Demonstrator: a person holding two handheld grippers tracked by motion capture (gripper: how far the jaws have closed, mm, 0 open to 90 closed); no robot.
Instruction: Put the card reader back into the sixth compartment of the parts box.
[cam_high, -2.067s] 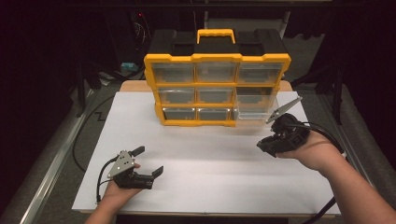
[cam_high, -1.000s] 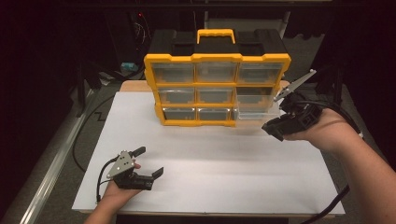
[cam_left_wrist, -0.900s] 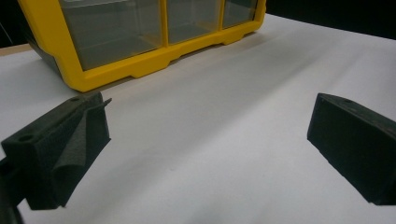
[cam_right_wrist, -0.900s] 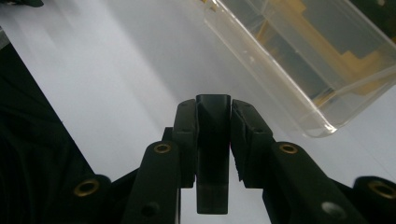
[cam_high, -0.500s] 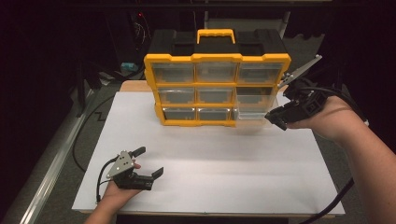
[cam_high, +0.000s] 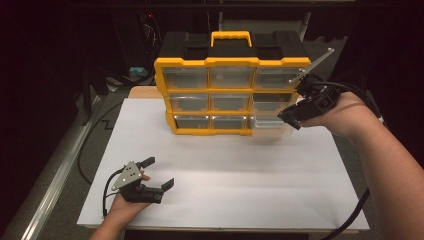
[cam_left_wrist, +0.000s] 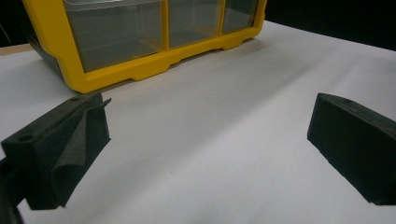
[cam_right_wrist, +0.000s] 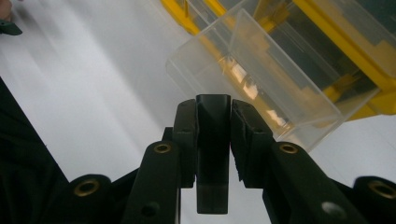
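R gripper (cam_high: 290, 116) is clenching the black tab (cam_right_wrist: 213, 140) of a clear drawer (cam_high: 267, 125), which is hanging just ahead of its jaws, pulled out of the yellow organizer (cam_high: 230, 95) at the bottom-right slot. L gripper (cam_high: 156, 174) is sitting w/ jaws wide apart, gripping nothing, on the white tabletop (cam_high: 225, 175), organizer well ahead of it.

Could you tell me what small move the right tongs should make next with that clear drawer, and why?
Probably keep drawing the clear drawer straight out. The right tongs are shut on its front, and it sticks out of the bottom right slot of the yellow cabinet, its back seemingly inside. The left tongs rest open on the table.
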